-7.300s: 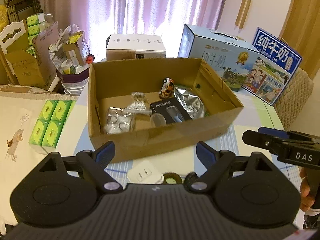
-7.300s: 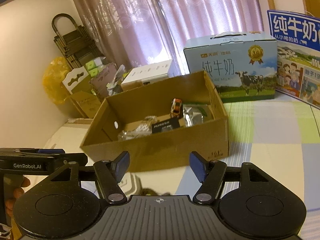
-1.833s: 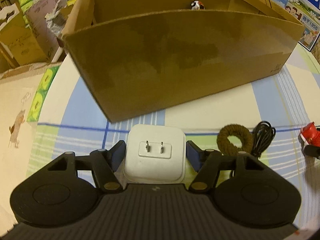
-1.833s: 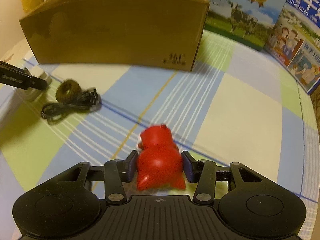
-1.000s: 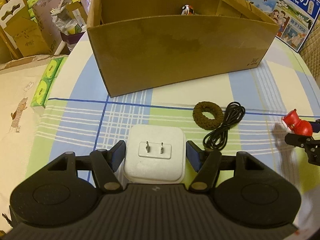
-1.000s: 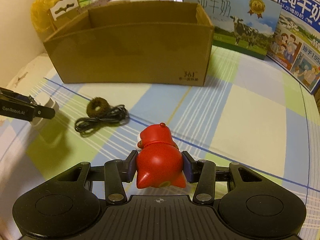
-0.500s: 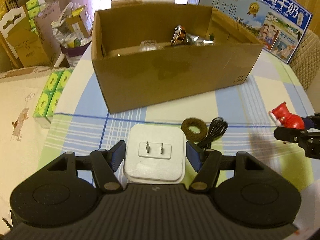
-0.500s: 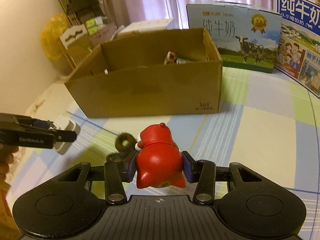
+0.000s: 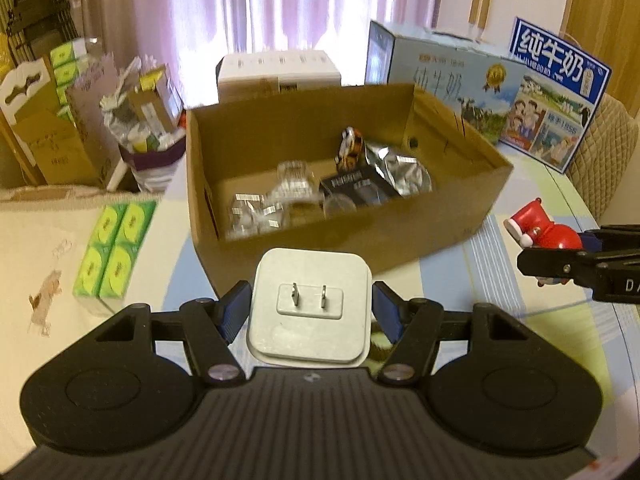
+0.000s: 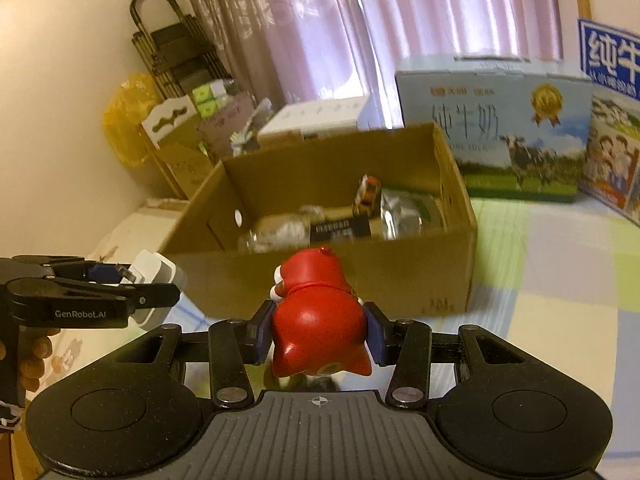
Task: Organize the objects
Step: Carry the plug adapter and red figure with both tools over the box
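Step in hand, by judgement: carry toward cardboard box (image 9: 460,216), at 12 o'clock of both views; next move likely calling for clearance over near wall, then release inside among items already there. Left gripper (image 9: 310,312): fingers part-open, clamped on white plug adapter (image 9: 310,312), prongs facing camera, clear of worktop (image 10: 560,280). Right gripper (image 10: 318,336): fingers narrower, pressed against red toy figure (image 10: 318,328), held aloft.

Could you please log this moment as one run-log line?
left hand-held gripper: holds white plug adapter | right hand-held gripper: holds red toy | cardboard box: ahead, open
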`<state>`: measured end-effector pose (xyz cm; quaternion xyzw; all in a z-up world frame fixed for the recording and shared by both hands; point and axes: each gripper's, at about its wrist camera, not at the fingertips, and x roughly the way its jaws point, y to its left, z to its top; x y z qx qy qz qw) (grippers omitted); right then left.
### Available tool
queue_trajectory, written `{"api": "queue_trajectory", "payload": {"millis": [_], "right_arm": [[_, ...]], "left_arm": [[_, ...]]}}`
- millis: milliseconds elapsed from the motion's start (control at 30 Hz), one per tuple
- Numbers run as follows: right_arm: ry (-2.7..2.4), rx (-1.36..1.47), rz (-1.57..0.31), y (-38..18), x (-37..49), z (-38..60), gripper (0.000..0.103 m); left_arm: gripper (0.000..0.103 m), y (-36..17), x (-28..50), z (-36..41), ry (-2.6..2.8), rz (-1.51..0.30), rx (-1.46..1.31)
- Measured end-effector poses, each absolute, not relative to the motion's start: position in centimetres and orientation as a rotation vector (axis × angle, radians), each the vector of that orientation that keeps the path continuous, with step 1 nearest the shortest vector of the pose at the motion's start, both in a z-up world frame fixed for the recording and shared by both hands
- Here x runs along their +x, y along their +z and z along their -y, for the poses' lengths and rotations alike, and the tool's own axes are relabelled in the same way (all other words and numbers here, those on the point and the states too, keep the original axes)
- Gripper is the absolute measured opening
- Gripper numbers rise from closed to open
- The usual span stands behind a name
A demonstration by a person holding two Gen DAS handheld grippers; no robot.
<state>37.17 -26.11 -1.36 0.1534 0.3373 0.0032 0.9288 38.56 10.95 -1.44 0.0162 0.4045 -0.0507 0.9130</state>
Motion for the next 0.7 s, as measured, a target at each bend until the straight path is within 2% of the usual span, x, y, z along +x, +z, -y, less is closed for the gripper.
{"api": "queue_trajectory", "payload": {"millis": [400, 700], "right_arm": [[0.027, 0.291, -0.666, 0.1, 45.2, 27.7, 0.043], [0.024, 0.253, -0.745, -2.0, 52.2, 27.7, 0.043]], "left_arm": [[0.062, 0.7, 45.1, -11.4, -0.086, -0.780, 0.077], [0.062, -0.3, 51.9, -12.1, -0.056, -0.838, 0.089]]}}
